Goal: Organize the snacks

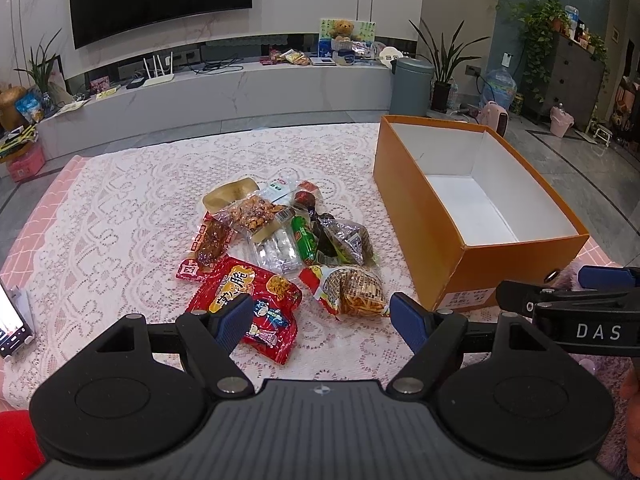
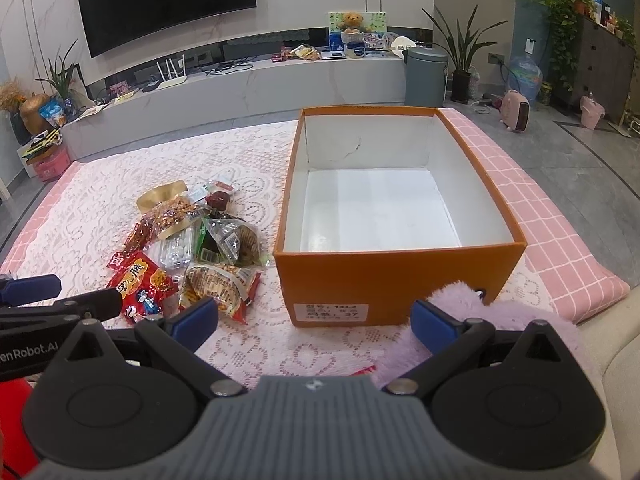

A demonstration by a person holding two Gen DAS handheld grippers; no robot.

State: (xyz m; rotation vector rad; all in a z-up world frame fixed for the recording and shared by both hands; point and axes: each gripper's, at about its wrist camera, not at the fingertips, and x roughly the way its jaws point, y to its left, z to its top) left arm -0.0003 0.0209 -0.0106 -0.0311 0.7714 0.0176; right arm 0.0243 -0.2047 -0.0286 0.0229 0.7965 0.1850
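Observation:
A pile of several snack packets [image 1: 280,240] lies on the lace-covered table, also seen in the right wrist view [image 2: 188,248]. A red packet [image 1: 248,304] and a fries-like packet [image 1: 352,288] lie nearest. An orange box [image 1: 432,248] with a white, empty inside stands to the right of the pile; in the right wrist view the box [image 2: 384,280] is straight ahead. My left gripper [image 1: 324,316] is open and empty, just short of the red packet. My right gripper [image 2: 316,320] is open and empty, in front of the box's near wall.
A phone [image 1: 12,324] on a stand sits at the table's left edge. A fluffy purple thing [image 2: 480,320] lies by the box's near right corner. Beyond the table are a TV bench, a grey bin [image 2: 426,76] and plants.

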